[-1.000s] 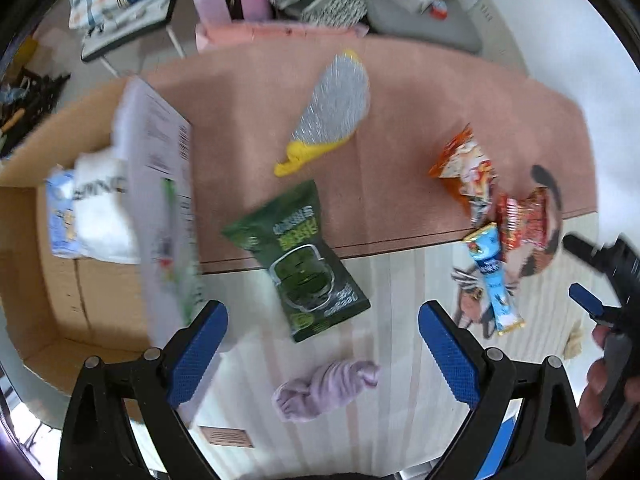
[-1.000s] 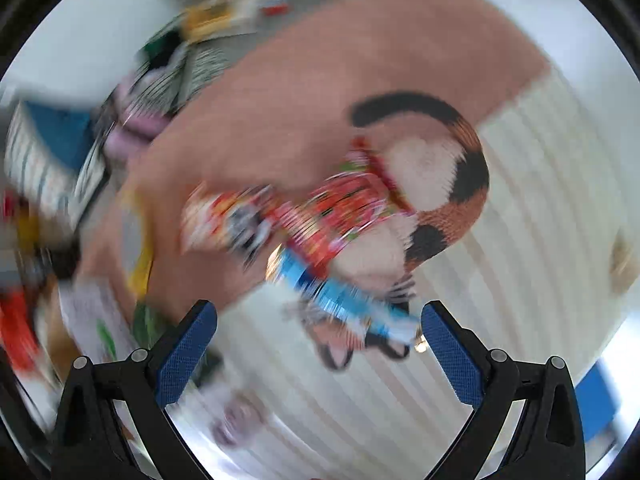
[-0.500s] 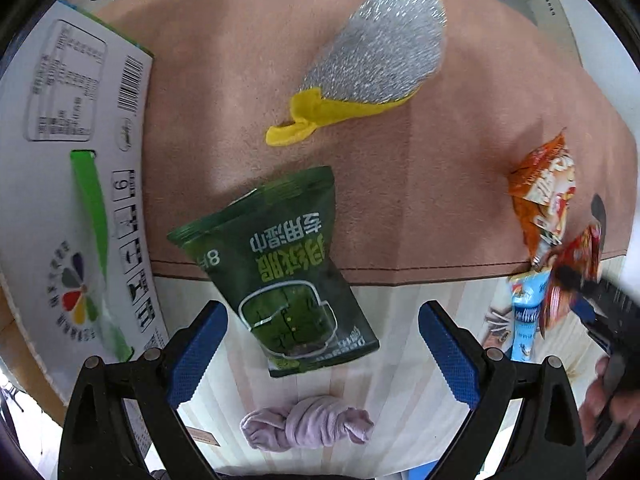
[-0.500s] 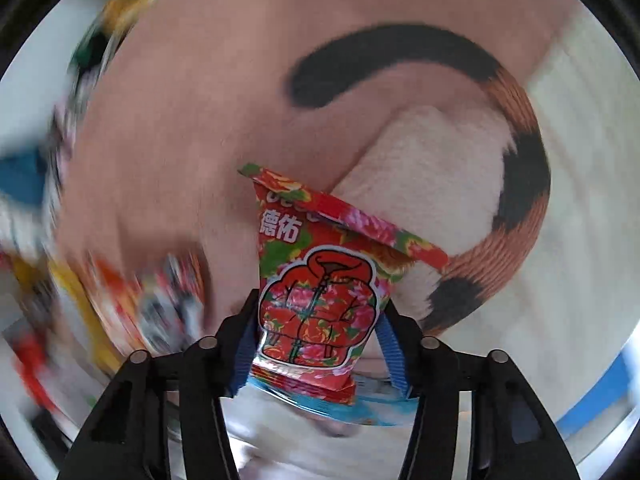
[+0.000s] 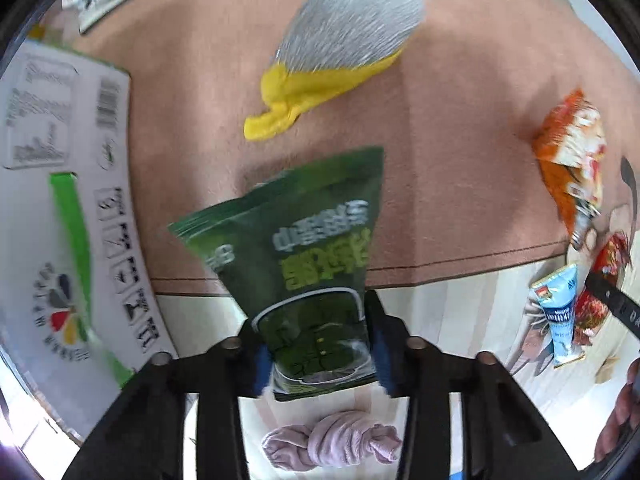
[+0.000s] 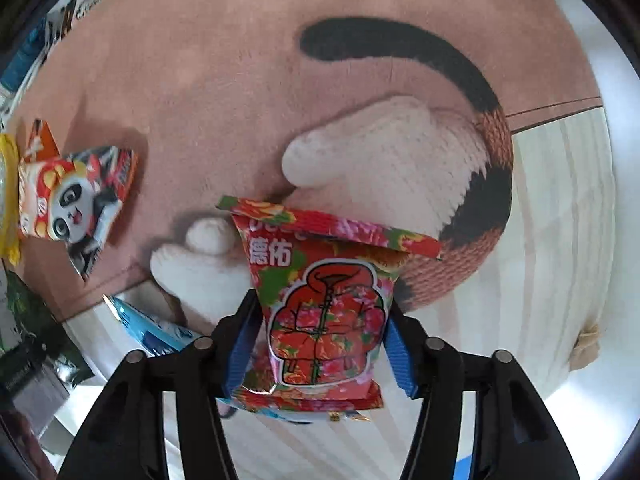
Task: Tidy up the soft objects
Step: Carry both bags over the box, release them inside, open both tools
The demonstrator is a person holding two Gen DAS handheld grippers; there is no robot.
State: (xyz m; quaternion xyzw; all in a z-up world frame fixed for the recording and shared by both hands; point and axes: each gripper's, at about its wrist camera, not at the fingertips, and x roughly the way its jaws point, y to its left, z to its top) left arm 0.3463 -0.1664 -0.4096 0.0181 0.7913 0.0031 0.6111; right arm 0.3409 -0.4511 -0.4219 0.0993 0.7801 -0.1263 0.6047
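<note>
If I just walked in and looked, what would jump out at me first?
Probably the two bright packets held in the grippers: the left gripper has just closed on a dark green packet over the edge of the pink rug, and the right gripper pinches a red flowery packet. Next you'd spot the silver and yellow mitt lying further up the rug, and the knotted purple socks on the pale floor below the green packet.

Below me I see a pale wood-plank floor (image 5: 460, 312), lit brightly and evenly. A pinkish-brown rug (image 5: 192, 92) covers most of it, its dark-stitched border running across the left view. The rug carries a cat figure (image 6: 404, 168): cream body, black and orange tail. White floor or wall (image 6: 592, 32) lies beyond the rug's far corner.
</note>
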